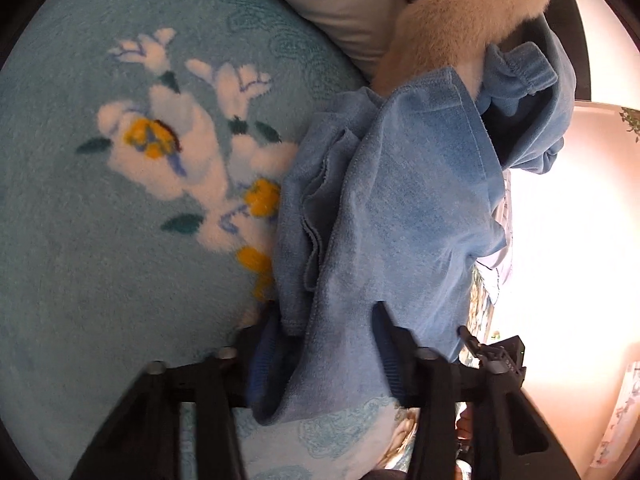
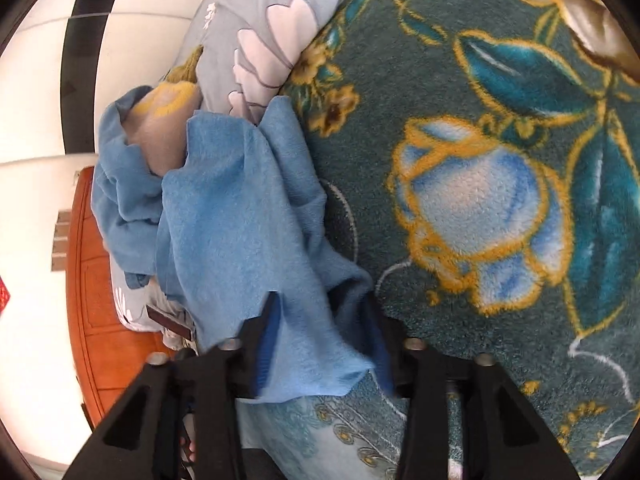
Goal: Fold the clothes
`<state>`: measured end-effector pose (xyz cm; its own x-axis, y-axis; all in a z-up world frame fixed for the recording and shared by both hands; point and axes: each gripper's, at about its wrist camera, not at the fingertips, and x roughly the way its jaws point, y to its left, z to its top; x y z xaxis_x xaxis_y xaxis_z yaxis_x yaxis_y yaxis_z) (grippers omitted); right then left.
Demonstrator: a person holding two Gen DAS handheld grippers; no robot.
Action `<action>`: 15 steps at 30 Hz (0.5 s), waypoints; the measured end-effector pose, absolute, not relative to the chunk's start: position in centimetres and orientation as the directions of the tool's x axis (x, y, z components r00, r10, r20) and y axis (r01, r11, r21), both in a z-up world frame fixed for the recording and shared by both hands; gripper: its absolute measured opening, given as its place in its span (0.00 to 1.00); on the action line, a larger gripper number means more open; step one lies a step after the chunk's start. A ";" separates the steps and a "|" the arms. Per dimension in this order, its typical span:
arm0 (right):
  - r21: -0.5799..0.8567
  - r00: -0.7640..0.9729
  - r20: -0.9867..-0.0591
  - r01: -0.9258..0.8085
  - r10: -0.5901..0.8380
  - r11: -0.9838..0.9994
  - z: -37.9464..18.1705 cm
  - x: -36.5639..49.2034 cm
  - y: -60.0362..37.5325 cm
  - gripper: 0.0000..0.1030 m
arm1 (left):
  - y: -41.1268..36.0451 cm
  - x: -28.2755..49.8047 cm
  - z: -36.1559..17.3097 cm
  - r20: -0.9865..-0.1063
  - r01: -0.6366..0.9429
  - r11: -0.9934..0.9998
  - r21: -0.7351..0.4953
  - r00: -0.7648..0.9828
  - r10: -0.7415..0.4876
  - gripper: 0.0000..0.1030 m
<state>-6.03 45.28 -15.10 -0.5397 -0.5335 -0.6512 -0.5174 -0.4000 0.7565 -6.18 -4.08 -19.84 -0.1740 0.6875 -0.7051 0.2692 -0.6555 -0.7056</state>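
Both tools are clamped on the same blue fleece garment [image 1: 400, 200], so the step in hand looks like the carry-over of a fold, with one edge lifted and drawn across; the left tool [image 1: 332, 344] has its jaws narrow on a bunch of the cloth, the fabric pinched between the blue pads at 6 o'clock of its view and rising toward 1 o'clock, where it heaps up just beside a tan furry bundle [image 1: 460, 28]; the right tool [image 2: 320, 340] likewise grips a fold of the garment [image 2: 224, 200] at 6 o'clock, the cloth running up toward 10 o'clock and wrapped partly round something tan and yellow that I cannot identify; the garment hangs slack and rumpled between the grips instead of lying flat, over a bed spread with a pale blue flowered blanket [image 1: 120, 160] at 9 o'clock of the left view and a dark teal flowered blanket [image 2: 480, 160] at 3 o'clock of the right view; a grey flowered pillow [image 2: 260, 32] sits at 12 o'clock; the next move, as I judge it, calls for pulling the two corners apart to take out the slack, then laying the edge down level so the layers match; uneven tension could leave a twisted fold.
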 end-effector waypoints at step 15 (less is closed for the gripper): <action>0.759 -0.563 -0.651 -0.480 -0.508 -0.440 -8.9 0.8 43.9 0.09 | -3.4 3.4 -14.5 -0.728 0.203 -0.701 -0.684 -0.130 0.673 0.11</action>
<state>0.79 43.92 -8.93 -0.5634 -0.5084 -0.6513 -0.4804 -0.4397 0.7588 3.43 -3.44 -14.54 -0.1302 0.6728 -0.7283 0.2032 -0.7008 -0.6838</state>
